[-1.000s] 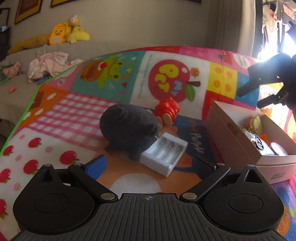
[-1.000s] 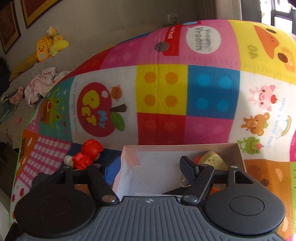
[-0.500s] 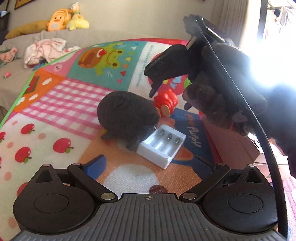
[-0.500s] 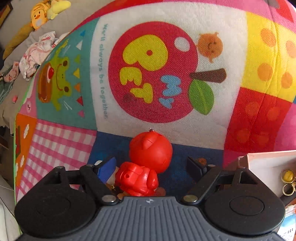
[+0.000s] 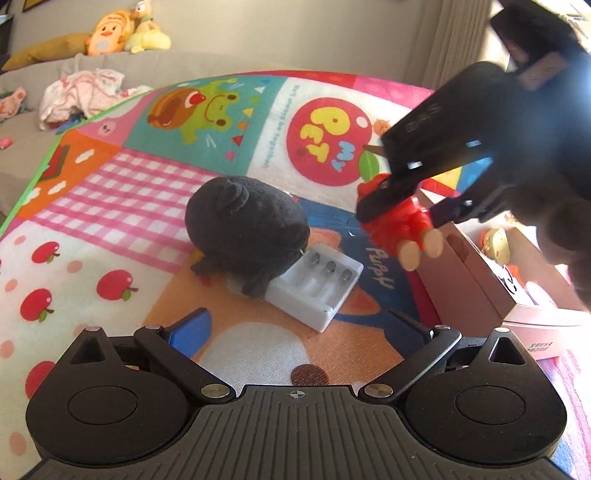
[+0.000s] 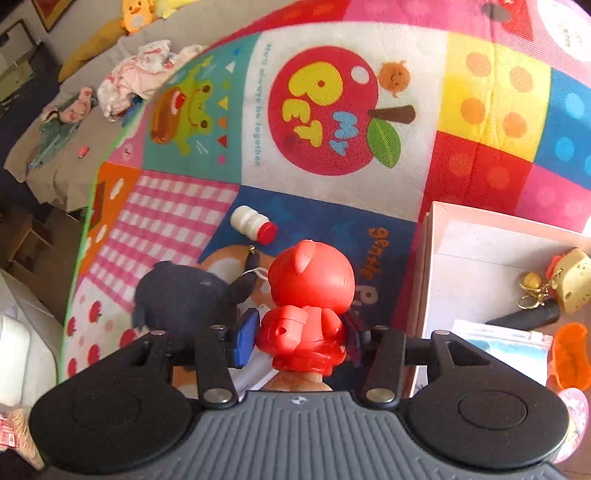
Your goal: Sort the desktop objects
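My right gripper (image 6: 301,338) is shut on a red toy figure (image 6: 308,295) and holds it in the air above the colourful mat, left of the pink box (image 6: 430,266). In the left wrist view the right gripper (image 5: 402,208) carries the red toy figure (image 5: 400,225) beside the pink box (image 5: 476,291). My left gripper (image 5: 295,326) is open and empty, low over the mat. Ahead of it lie a white battery charger (image 5: 317,286) and a dark plush toy (image 5: 245,229), touching each other.
The pink box holds a yellow keychain toy (image 6: 570,278), a black object, an orange item and a packet. A small white bottle with a red cap (image 6: 253,223) lies on the mat (image 6: 332,103). A sofa with clothes and plush toys (image 5: 118,29) stands behind.
My right gripper has shut on the red toy figure and lifted it off the mat toward the pink box. My left gripper has stayed in place, open.
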The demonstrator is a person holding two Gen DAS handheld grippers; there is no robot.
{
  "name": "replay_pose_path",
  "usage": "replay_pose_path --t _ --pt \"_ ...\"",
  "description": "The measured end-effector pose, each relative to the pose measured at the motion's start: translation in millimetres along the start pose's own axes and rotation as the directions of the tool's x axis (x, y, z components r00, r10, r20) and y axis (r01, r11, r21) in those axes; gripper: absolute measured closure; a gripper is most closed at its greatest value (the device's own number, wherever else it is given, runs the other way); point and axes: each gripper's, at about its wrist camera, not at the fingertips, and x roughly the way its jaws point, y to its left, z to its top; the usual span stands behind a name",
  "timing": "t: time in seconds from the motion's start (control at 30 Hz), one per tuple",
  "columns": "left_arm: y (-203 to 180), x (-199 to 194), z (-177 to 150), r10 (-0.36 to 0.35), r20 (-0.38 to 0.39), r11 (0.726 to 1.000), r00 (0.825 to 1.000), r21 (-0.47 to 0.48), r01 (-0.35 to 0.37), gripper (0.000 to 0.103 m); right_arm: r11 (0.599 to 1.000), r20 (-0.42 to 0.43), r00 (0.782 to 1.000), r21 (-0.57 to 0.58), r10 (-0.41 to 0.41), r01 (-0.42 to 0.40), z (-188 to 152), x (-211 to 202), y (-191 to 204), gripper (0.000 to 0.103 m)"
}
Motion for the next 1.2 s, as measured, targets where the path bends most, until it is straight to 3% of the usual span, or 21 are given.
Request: replay_pose_path --t 0.17,0.3,0.4,0.5,0.63,0.7,0.77,0.83,0.93,1.07,1.2 --pt "4.3 1.1 0.4 -0.008 -0.007 1.0 1.0 -0.023 0.008 0.001 0.995 0.088 0.992 -0.043 0.091 -0.088 -55.5 -78.3 -21.1 0.055" --pt "4.4 1.8 0.4 -0.008 -0.011 1.0 1.0 -0.024 0.008 0.001 0.993 0.056 0.996 -0.103 0.065 -0.059 -110.7 -102.8 -33.9 0.054" --pt "1.7 2.8 0.1 -0.004 -0.015 1.0 1.0 -0.011 0.004 0.001 0.98 0.04 0.999 -0.194 -0.024 0.031 -152.5 -102.9 -35.0 0.054" --pt "-3.0 5.1 0.5 0.033 -0.028 0.999 0.999 0.008 -0.033 0.001 0.953 0.077 0.987 -0.26 -0.14 0.155 -182.0 -93.7 -43.7 0.054" --pt "-18.1 8.7 0.6 0.092 -0.05 0.993 0.994 0.083 -0.088 0.001 0.886 0.205 0.932 -0.303 -0.299 0.351 -202.6 -83.2 -52.7 0.054" --pt "-23.8 12.0 0.8 0.068 -0.085 0.995 0.994 0.081 -0.061 0.001 0.887 0.246 0.92 -0.278 -0.307 0.37 -211.3 -86.4 -59.4 0.045" --pt "-31.5 15.6 2.5 0.061 -0.097 0.996 0.993 0.074 -0.054 0.001 0.925 0.265 0.93 -0.216 -0.253 0.313 -218.0 -94.7 -69.0 0.026" --pt "-39.7 25.7 7.7 0.053 -0.12 0.998 0.991 0.05 -0.047 0.001 0.951 0.286 0.935 -0.161 -0.211 0.264 -226.5 -102.7 -77.2 0.02" --pt "-49.7 45.0 17.7 0.086 -0.13 0.996 0.988 0.019 -0.085 0.001 0.974 0.327 0.926 -0.058 -0.189 0.219 -240.0 -110.3 -90.2 0.012" --pt "-53.1 67.7 33.3 0.127 -0.125 0.992 0.984 0.007 -0.127 0.001 0.968 0.381 0.891 0.04 -0.245 0.249 -256.6 -113.3 -104.6 0.002" --pt "-60.1 84.7 39.9 0.204 -0.112 0.978 0.973 0.077 -0.196 0.001 0.962 0.348 0.897 0.105 -0.272 0.251 -260.8 -106.4 -118.1 0.0"
